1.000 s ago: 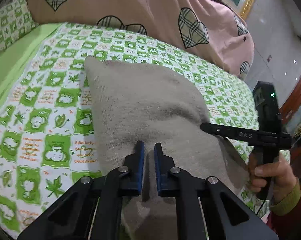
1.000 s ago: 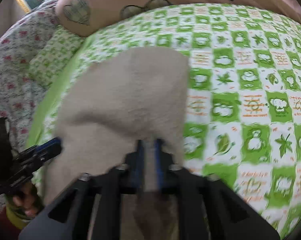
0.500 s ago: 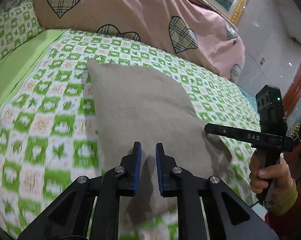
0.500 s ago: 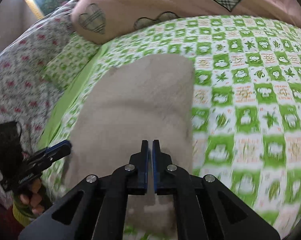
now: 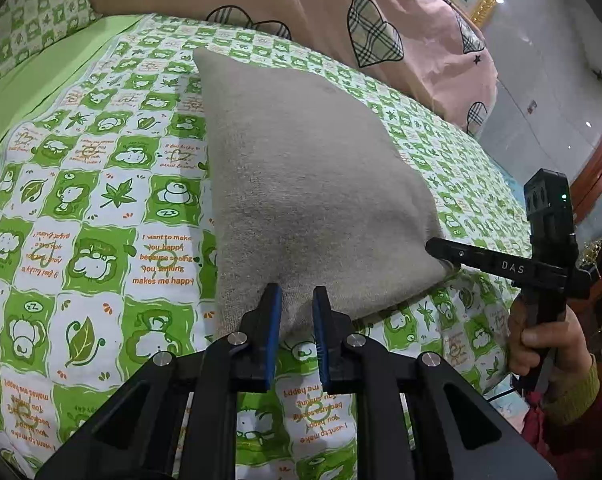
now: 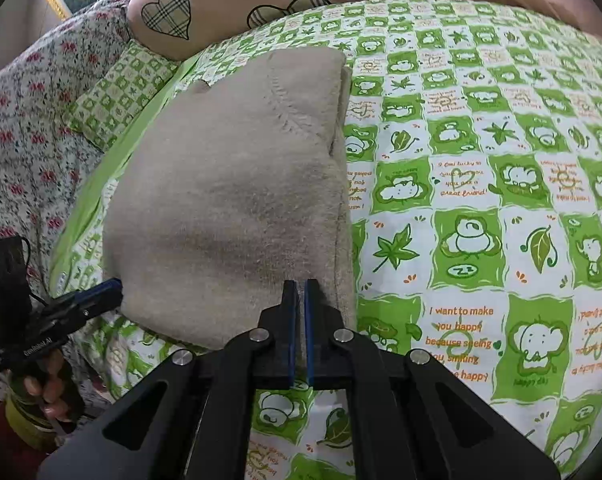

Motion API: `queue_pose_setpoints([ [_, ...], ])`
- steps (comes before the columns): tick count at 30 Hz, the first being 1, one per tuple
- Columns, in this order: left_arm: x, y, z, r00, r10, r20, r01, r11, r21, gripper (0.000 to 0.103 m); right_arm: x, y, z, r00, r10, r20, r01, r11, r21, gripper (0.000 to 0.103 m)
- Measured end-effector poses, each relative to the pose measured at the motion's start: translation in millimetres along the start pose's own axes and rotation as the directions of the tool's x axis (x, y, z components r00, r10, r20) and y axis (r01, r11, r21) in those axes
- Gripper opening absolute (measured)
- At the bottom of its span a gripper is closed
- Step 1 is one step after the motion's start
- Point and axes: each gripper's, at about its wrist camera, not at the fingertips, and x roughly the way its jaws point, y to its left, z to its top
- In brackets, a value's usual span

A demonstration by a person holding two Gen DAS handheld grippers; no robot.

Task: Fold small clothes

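A beige knitted garment (image 5: 309, 160) lies folded into a rough rectangle on the green-and-white patterned bedsheet (image 5: 101, 200). My left gripper (image 5: 297, 292) hovers at its near edge, jaws a little apart, pads not pressing the cloth. In the right wrist view it shows at the left (image 6: 117, 284), by the garment's near left corner. My right gripper (image 6: 301, 284) is shut over the near right part of the garment (image 6: 229, 200), with nothing seen pinched. From the left wrist view its tip (image 5: 429, 245) sits at the garment's right corner.
A pink quilt with plaid hearts (image 5: 301, 8) is bunched along the far side of the bed. A green patterned pillow (image 6: 117, 92) and floral fabric (image 6: 21, 120) lie to the left. The bed's right edge drops to a tiled floor by wooden furniture (image 5: 597, 160). A hand (image 5: 541, 340) holds each gripper.
Both grippers let go of the garment and drew back toward its near edge. The left jaws widened slightly. The garment now lies flat on the sheet.
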Motion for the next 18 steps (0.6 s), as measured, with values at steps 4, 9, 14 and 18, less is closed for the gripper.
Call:
queue_pose_setpoints([
  [4, 0.3, -2.4, -0.8, 1.000, 0.024, -0.002, -0.024, 1.000, -0.011, 0.015, 0.7, 0.1, -1.4, 1.000, -0.002, 0.010, 0.002, 1.000, 0.000, 0.004],
  [9, 1.7, -6.0, -1.3, 0.999, 0.045, -0.010, -0.045, 0.999, -0.016, 0.016, -0.8, 0.4, -4.8, 1.000, -0.007, 0.018, 0.007, 1.000, -0.003, 0.004],
  [14, -1.5, -4.7, -1.4, 0.998, 0.056, -0.013, -0.056, 0.998, -0.028, 0.016, -4.6, 2.2, -7.7, 1.000, -0.013, 0.016, 0.013, 1.000, -0.002, 0.004],
  [18, -7.7, -9.7, -4.0, 0.996, 0.084, -0.021, -0.084, 0.996, -0.018, 0.020, -12.6, 3.0, -14.0, 1.000, -0.023, 0.011, 0.023, 1.000, 0.007, 0.004],
])
